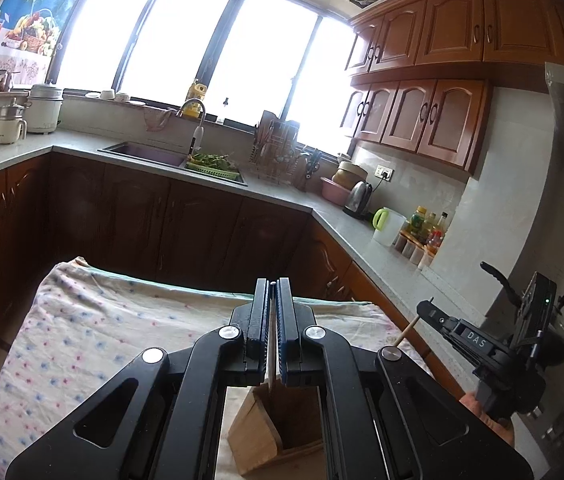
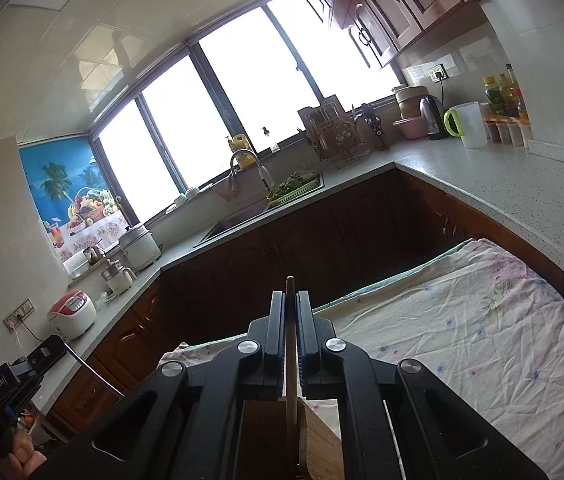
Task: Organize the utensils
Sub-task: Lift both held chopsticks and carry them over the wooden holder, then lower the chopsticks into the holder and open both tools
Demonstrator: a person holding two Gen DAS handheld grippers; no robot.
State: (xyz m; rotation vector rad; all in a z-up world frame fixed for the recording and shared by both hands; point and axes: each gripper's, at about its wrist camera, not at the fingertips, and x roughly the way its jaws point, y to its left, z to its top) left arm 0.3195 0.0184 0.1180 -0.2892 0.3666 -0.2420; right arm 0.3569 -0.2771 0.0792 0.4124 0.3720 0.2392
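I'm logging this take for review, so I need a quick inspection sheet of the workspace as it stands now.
Surface: table under a floral cloth, wrinkled.
Job's things: wooden utensil holder below both grippers; a thin pale utensil and a brown wooden stick, each clamped upright above the holder.
Clutter: nothing seen on the cloth beyond the holder.
Grippers: left hand-held gripper shut on the pale utensil; right hand-held gripper shut on the stick.
Cables: kettle cord to the wall socket.
Surroundings: kitchen counter, sink, dish rack, bright windows.
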